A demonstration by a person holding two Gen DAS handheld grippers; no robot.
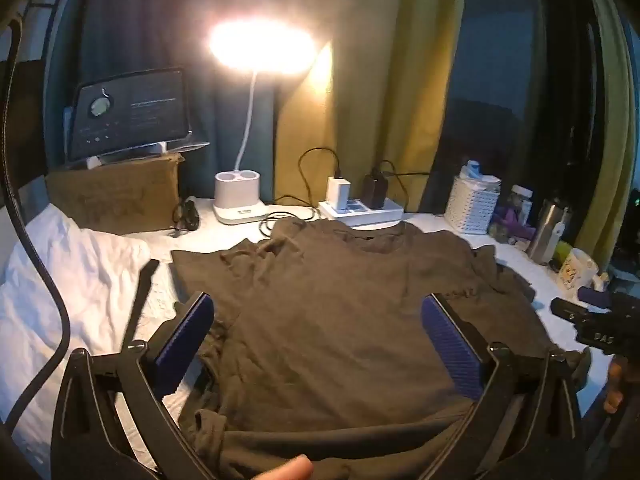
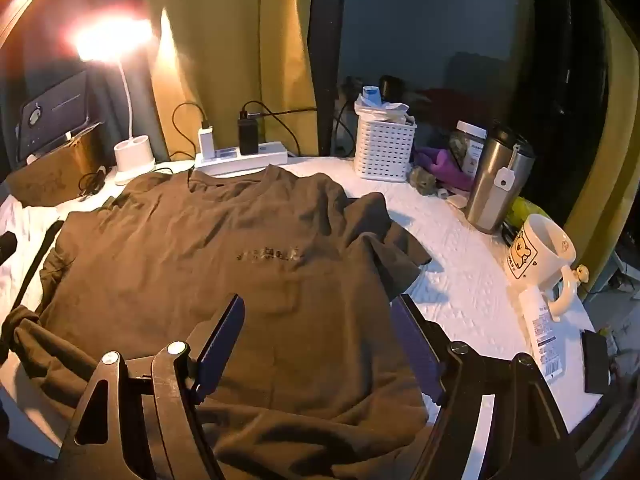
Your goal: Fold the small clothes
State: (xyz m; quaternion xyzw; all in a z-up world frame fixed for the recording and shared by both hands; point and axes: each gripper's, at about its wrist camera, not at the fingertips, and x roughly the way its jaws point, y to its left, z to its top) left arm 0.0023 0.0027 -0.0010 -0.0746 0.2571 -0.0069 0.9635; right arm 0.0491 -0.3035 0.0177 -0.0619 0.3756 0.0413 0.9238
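1. The brown shirt [image 2: 224, 248] lies spread on the white table [image 2: 460, 280], collar toward the power strip [image 2: 244, 158]; its chest print is too dark to read.
2. The left gripper [image 1: 318, 312] hangs over it, jaws wide apart, nothing between them.
3. The right gripper [image 2: 318, 316] stands apart too, above the hem.
4. The lamp [image 1: 262, 46] glares, and the screen [image 1: 128, 114] text blurs.

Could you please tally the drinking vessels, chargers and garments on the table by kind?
T-shirt: 1
Mug: 1
Steel tumbler: 1
Chargers, white and black: 2
Total: 5
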